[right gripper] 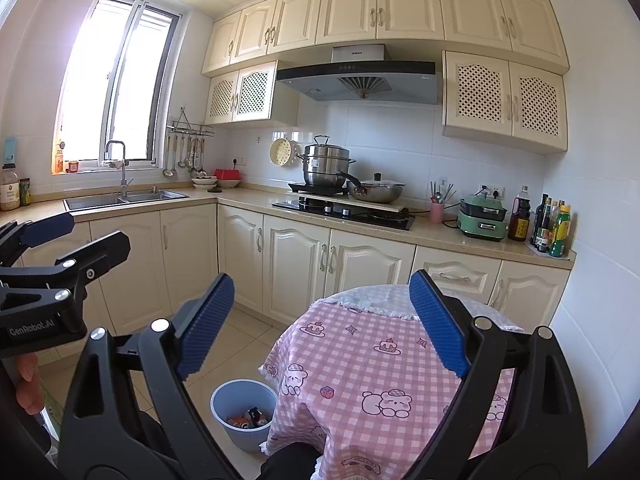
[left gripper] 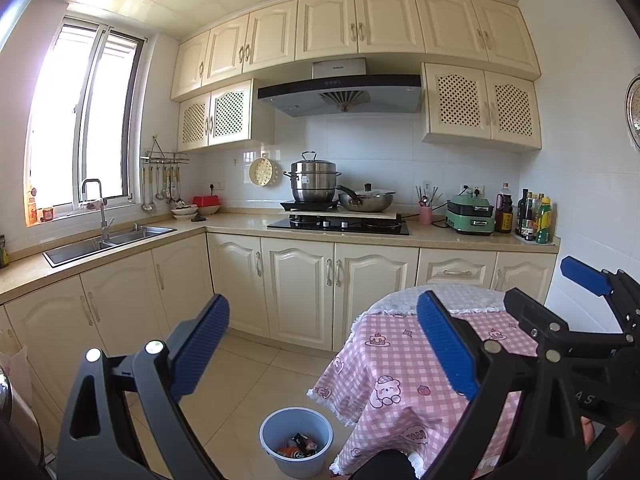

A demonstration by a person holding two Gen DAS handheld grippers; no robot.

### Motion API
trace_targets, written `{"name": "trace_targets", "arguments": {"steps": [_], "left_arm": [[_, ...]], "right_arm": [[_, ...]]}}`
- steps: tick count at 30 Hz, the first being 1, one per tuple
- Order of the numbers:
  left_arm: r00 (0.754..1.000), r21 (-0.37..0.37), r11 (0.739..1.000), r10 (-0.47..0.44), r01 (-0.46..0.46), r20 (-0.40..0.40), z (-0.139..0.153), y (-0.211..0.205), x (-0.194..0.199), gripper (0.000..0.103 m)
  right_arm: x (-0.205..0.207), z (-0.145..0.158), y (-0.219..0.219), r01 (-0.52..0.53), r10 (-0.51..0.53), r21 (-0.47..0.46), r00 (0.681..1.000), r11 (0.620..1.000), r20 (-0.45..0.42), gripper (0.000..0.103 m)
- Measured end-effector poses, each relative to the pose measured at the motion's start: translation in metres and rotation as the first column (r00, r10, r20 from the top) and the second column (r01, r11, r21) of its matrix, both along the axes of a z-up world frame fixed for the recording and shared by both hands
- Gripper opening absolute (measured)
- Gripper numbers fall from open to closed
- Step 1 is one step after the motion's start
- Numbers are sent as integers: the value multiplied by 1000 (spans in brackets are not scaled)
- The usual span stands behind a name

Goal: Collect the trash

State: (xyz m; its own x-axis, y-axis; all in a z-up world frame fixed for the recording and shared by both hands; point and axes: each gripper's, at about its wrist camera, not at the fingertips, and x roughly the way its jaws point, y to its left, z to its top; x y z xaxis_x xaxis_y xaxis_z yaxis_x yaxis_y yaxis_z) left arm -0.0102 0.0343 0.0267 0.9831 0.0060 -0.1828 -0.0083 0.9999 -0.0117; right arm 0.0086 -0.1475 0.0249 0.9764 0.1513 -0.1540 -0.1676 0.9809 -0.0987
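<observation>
A blue-grey bin (left gripper: pixel 280 465) (right gripper: pixel 239 440) stands on the tiled floor beside the round table's left edge. Inside it lies crumpled trash (left gripper: pixel 301 446) (right gripper: pixel 249 418) in orange and black wrappers. My left gripper (left gripper: pixel 323 312) hangs open above floor and table, nothing between its blue pads. My right gripper (right gripper: pixel 322 292) is open and empty too, over the table. Each shows in the other's view: the right gripper (left gripper: pixel 538 280) at the right edge, the left gripper (right gripper: pixel 100 230) at the left edge.
The round table (left gripper: pixel 400 364) (right gripper: pixel 360 360) wears a pink checked cloth with bears. Cream cabinets, a sink (left gripper: pixel 108 242), a hob with pots (left gripper: pixel 340 224) and bottles (left gripper: pixel 536 220) line the walls. A hand (right gripper: pixel 28 384) grips the left tool.
</observation>
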Motion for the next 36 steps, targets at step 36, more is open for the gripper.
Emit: {"name": "trace_targets", "arguments": {"steps": [36], "left_arm": [[1000, -5, 1000, -7, 7, -22, -6, 5, 6, 93]], "right_arm": [[-2, -8, 11, 11, -12, -3, 1000, 1000, -23, 88]]}}
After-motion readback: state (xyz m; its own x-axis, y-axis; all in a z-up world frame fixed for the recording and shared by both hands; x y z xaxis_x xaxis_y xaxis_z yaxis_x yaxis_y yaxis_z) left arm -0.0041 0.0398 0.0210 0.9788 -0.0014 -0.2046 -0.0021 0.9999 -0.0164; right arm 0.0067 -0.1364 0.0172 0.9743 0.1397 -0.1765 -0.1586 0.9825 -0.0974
